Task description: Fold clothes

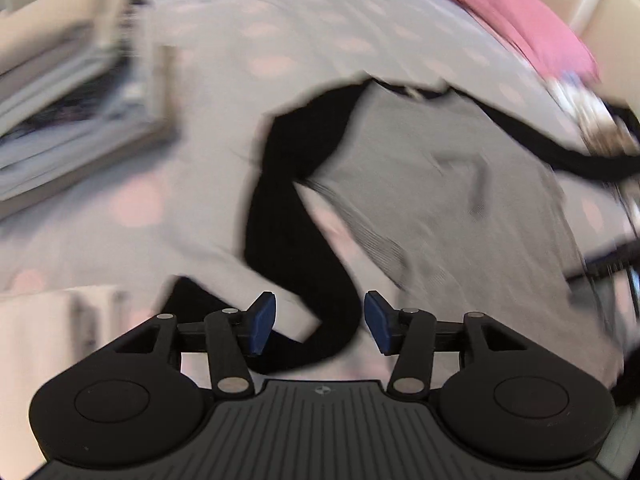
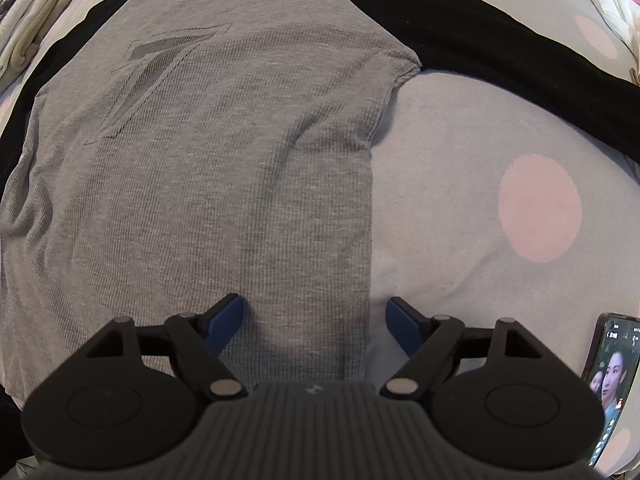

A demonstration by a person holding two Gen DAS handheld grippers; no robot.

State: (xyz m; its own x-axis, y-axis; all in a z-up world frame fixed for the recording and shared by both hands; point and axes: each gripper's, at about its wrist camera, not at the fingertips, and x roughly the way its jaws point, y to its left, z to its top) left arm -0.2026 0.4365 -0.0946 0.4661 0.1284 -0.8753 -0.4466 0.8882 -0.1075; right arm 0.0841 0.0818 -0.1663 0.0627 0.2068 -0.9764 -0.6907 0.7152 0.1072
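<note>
Grey ribbed raglan shirt with black sleeves lies spread flat on the pale dotted bedsheet. Left gripper jaws apart, black sleeve lying loose between them, unpinched. Right gripper jaws wide, straddling the shirt's side edge; stack of folded clothes well apart; no containers seen.

left view motion-blurred; phone cut by edge

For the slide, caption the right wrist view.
Open right tool straddling the side edge of the grey shirt on the dotted bedsheet.
</note>
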